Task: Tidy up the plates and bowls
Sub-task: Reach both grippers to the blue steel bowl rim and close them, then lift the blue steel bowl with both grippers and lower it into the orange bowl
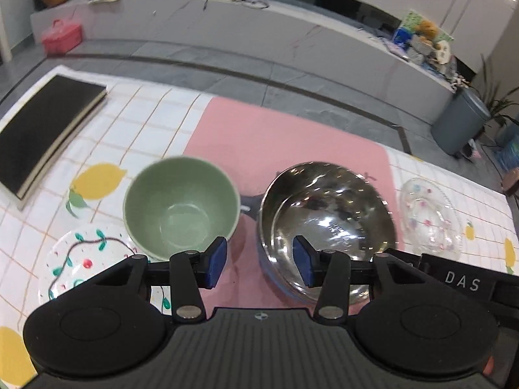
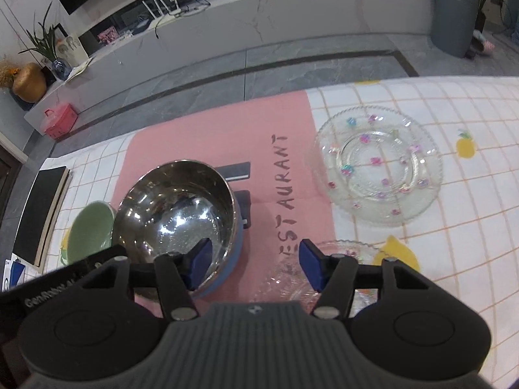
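Note:
In the left wrist view a green bowl [image 1: 181,207] and a steel bowl [image 1: 327,214] stand side by side on a pink mat [image 1: 285,136]. My left gripper [image 1: 259,261] hovers open over the gap between them, with nothing between its pads. A vine-painted glass plate [image 1: 87,259] lies at the lower left and a clear flowered glass plate [image 1: 428,217] to the right. In the right wrist view my right gripper [image 2: 256,265] is open. Its left pad overlaps the near rim of the steel bowl [image 2: 176,214], and a small glass dish [image 2: 353,249] lies under its right finger. A large flowered glass plate [image 2: 376,165] sits beyond.
A black book [image 1: 48,129] lies at the table's far left. Black flat items [image 2: 236,171] rest on the mat behind the steel bowl. The green bowl [image 2: 90,230] shows left of it. The table's far edge drops to a grey floor. The two grippers' bodies are close together.

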Motion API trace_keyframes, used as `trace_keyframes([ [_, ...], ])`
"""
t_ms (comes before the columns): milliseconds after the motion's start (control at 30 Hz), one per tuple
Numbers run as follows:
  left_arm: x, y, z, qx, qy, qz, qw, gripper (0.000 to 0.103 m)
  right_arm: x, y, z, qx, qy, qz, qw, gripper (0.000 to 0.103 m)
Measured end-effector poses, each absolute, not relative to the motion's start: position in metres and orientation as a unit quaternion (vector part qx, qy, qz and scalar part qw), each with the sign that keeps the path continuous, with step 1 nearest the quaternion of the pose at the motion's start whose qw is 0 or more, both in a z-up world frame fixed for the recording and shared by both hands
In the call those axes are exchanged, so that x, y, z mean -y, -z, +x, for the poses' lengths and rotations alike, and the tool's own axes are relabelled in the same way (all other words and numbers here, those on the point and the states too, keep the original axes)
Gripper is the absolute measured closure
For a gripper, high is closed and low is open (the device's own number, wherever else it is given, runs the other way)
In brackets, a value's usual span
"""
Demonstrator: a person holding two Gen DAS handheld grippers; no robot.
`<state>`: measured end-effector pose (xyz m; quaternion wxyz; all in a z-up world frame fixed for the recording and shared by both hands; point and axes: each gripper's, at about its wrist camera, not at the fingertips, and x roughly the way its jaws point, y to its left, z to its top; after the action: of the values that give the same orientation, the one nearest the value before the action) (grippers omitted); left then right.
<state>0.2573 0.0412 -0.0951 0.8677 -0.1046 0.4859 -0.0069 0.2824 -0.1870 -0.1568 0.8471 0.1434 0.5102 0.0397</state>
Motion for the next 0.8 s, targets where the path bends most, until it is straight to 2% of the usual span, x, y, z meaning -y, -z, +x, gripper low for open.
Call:
trace_keyframes([
  [133,-0.039,0.102,0.263,-0.495,0.012,-0.113,0.861,0.053,0.179,0.164,0.292,-0.519,-0.037,0.145,0.842,0.052],
  [267,-0.036,0.104,0.268,-0.497,0.004,-0.119,0.860,0.058,0.176,0.171,0.299,-0.527,-0.034,0.148,0.836,0.062],
  [400,-0.031,0.107,0.271,-0.502,0.008,-0.115,0.857,0.067,0.177,0.177,0.302,-0.535,-0.042,0.166,0.828,0.078],
  [567,-0.032,0.109,0.274,-0.508,0.000,-0.120,0.853,0.083,0.177,0.180,0.301,-0.534,-0.055,0.173,0.826,0.089],
  [667,-0.032,0.109,0.276,-0.514,-0.004,-0.115,0.850,0.091,0.173,0.178,0.300,-0.535,-0.052,0.163,0.827,0.089],
  [800,-0.033,0.105,0.272,-0.510,-0.003,-0.117,0.852,0.091,0.171,0.176,0.296,-0.541,-0.050,0.156,0.825,0.089],
])
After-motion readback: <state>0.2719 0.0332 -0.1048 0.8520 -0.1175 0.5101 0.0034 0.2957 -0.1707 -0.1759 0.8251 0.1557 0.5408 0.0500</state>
